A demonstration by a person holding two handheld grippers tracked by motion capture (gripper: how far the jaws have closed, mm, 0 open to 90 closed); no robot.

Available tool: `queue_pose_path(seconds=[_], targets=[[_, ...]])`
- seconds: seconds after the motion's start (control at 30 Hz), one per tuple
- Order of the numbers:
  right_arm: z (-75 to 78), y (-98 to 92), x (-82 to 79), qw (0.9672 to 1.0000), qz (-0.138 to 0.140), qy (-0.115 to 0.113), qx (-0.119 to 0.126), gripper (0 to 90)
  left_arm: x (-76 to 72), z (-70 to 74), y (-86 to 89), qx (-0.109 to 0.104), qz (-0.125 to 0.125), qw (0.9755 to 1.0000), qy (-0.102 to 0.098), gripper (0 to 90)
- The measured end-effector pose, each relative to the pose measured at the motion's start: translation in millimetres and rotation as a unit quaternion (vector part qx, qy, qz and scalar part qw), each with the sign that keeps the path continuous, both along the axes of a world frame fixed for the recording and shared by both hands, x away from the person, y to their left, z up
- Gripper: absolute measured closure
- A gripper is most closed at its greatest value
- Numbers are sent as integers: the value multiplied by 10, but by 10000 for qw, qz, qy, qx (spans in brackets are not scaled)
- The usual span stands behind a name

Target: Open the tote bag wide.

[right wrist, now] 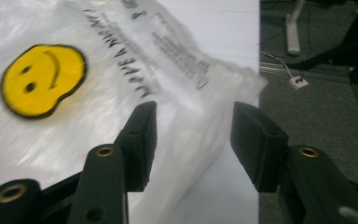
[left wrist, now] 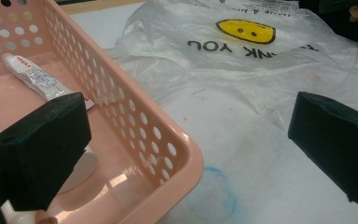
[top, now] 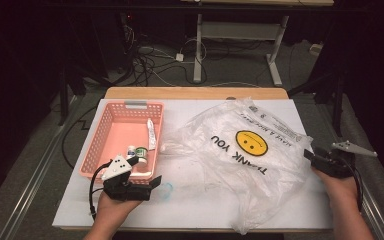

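A clear plastic bag [top: 240, 150] printed with a yellow smiley and "THANK YOU" lies crumpled on the white table top [top: 195, 207]. A pink perforated basket [top: 105, 135] stands at the left; it holds a white tube [top: 151, 134] and two small bottles [top: 135, 151]. My left gripper [top: 149, 172] is open at the basket's near right corner. In the left gripper view, one jaw hangs over the basket floor [left wrist: 9, 107] and the other over the table, with the basket's corner between them. My right gripper [top: 314, 159] is open at the bag's right edge [right wrist: 200, 116], which lies between its jaws.
A faint blue ring stain [top: 166, 190] marks the table just right of the left gripper. The table's right edge [right wrist: 259, 56] drops to grey floor close beside the right gripper. Cables and desk legs [top: 198, 50] lie beyond the far wooden edge.
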State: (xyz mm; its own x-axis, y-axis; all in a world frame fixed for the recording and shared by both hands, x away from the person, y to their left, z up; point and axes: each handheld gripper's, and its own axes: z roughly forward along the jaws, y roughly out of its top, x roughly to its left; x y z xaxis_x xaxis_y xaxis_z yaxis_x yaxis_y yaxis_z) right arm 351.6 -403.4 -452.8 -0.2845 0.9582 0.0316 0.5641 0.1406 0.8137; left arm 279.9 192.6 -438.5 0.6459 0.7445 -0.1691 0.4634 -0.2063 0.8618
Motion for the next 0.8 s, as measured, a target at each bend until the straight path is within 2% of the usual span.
queue_pose_path(seconds=[0.07,0.27,0.37,0.47,0.63,0.8], targets=[[-4,22,-49,10000,58,-17,15,466,2,-3,-4,-5,13,10000,-2,0],[-30,174,-228,9991,420,-42,27,338,-5,-12,-9,10,-7,10000,-3,0],[-21,280,-285,9981,607,-103,-31,276,-8,-12,-9,13,-6,10000,-5,0],[7,393,-334,9967,792,-189,27,232,-9,-14,-9,24,-12,10000,-5,0],[48,610,-366,9935,1108,-249,57,121,-10,-16,-10,64,-7,10000,1,0],[109,847,-334,9915,1261,-303,25,0,-10,-15,-6,70,-10,10000,0,0]])
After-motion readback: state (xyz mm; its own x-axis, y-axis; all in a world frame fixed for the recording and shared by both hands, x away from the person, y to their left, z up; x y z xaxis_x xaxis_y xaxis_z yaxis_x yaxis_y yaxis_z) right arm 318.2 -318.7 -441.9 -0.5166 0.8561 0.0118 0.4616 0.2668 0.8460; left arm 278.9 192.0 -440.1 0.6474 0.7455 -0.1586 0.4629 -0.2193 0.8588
